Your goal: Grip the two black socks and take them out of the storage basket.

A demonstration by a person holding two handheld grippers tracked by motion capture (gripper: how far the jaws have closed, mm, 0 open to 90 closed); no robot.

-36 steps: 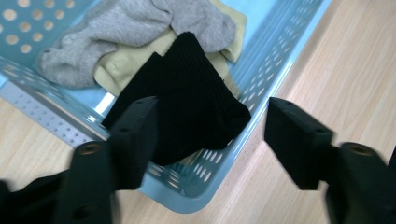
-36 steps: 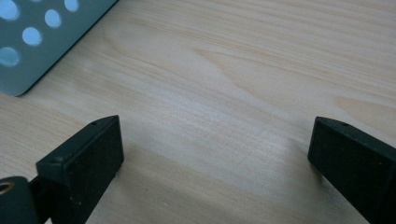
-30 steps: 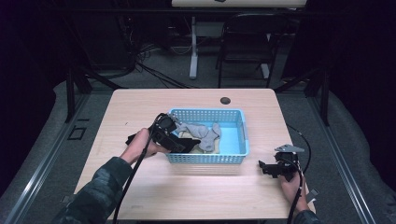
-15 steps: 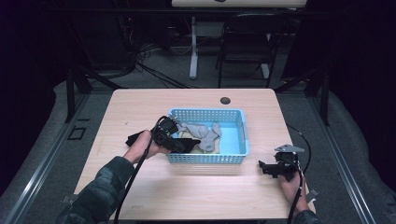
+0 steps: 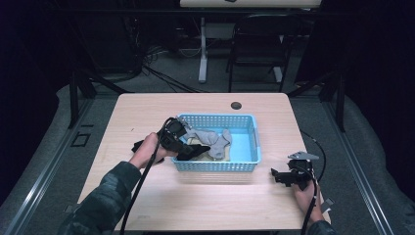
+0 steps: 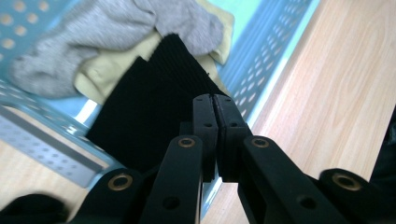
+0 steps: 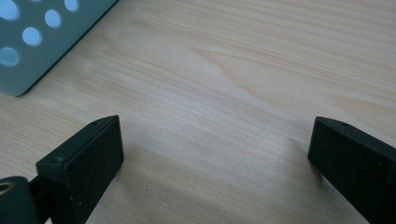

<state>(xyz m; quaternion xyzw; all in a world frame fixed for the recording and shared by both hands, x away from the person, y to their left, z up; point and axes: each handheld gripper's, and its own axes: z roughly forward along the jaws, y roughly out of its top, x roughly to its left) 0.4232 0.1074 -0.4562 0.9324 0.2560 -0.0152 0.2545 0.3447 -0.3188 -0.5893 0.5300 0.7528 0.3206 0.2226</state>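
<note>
Left claw (image 6: 215,100) clenched on black sock (image 6: 149,112) over blue basket (image 5: 249,164) rim, release likely next (right claw (image 5: 280,177) spread, idle on counter (image 5: 205,205)).

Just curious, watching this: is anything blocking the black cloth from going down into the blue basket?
Partly. The black cloth lies draped across the basket's near wall, its far end resting on the yellow cloth and beside the grey sock.

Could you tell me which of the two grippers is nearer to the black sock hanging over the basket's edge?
Left. The left gripper is shut on the black sock at the blue basket; the right gripper rests open on the table.
</note>
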